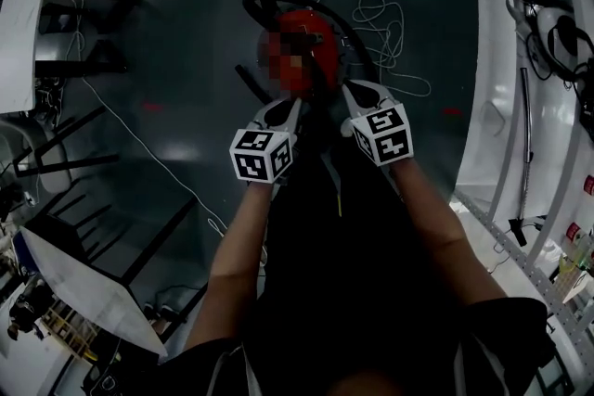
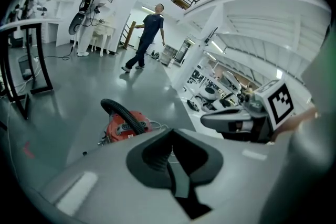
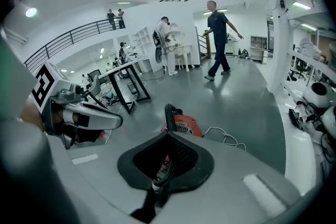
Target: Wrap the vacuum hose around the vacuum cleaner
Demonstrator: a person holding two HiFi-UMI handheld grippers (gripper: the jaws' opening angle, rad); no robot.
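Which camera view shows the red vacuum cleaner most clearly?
The left gripper view: the vacuum cleaner is nearly whole, its hose arching over it. The head view is dark and partly blurred; the right gripper view shows only its top.

I see a grey floor (image 1: pixel 186 42) carrying the red vacuum cleaner (image 1: pixel 320 25), with a white cable (image 1: pixel 390 21) looped beside it.

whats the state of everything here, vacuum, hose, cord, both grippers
vacuum cleaner: sitting on the floor
vacuum hose: arched over the vacuum cleaner's top
white cord: loose in loops on the floor
left gripper: shut, empty, clear of the vacuum cleaner
right gripper: shut, empty
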